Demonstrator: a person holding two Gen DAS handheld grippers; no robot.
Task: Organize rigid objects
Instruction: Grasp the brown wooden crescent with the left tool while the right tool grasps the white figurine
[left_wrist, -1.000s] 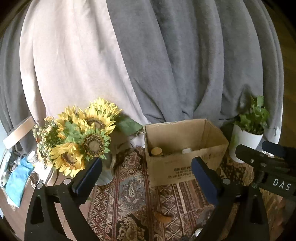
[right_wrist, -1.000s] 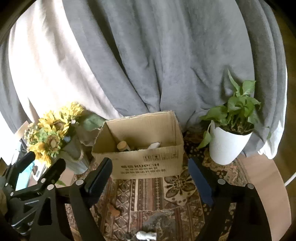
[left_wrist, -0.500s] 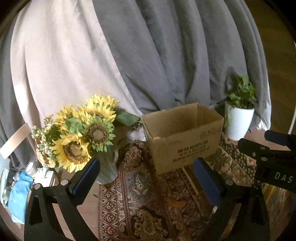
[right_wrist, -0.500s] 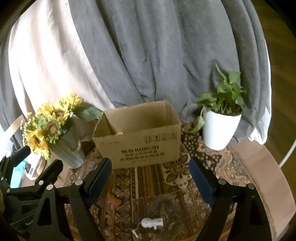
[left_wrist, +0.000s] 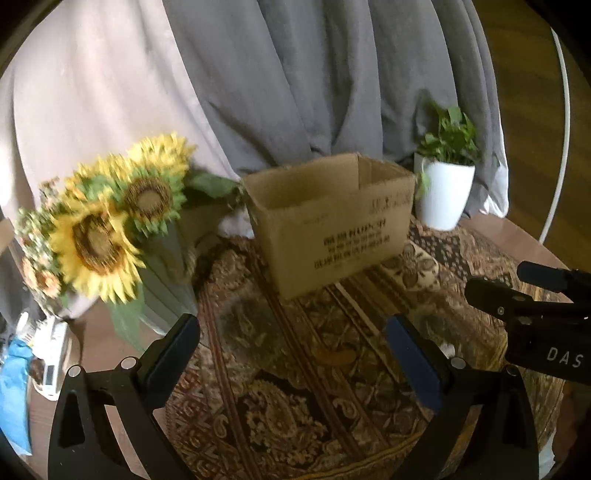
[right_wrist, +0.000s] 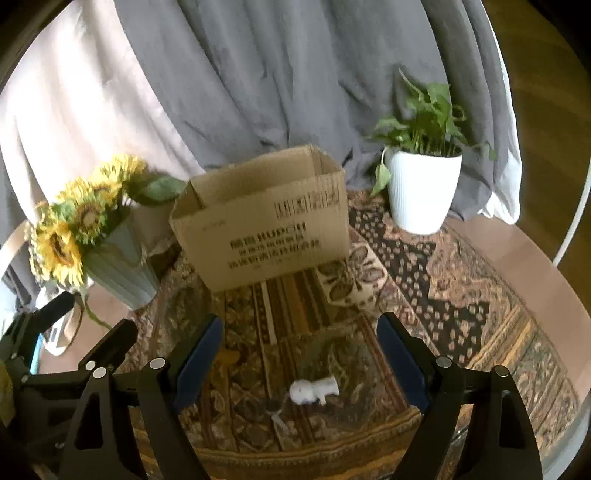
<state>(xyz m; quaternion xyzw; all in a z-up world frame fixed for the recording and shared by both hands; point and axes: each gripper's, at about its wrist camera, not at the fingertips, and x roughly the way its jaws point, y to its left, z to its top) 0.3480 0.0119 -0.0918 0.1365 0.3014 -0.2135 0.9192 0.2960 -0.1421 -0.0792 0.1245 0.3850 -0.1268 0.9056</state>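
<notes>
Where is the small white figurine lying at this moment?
In the right wrist view the small white figurine lies on the patterned rug, low in the middle, between the open right gripper fingers, in front of the cardboard box.

black hand-held gripper, blue finger pads, silver screws, white "das" lettering

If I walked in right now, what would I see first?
Probably the yellow sunflowers in a vase on the left, bright against the grey curtain. Next, the open cardboard box standing in the middle of the patterned rug, with a leafy plant in a white pot to its right. A tiny white toy lies on the rug between the open fingers of the right gripper.
</notes>
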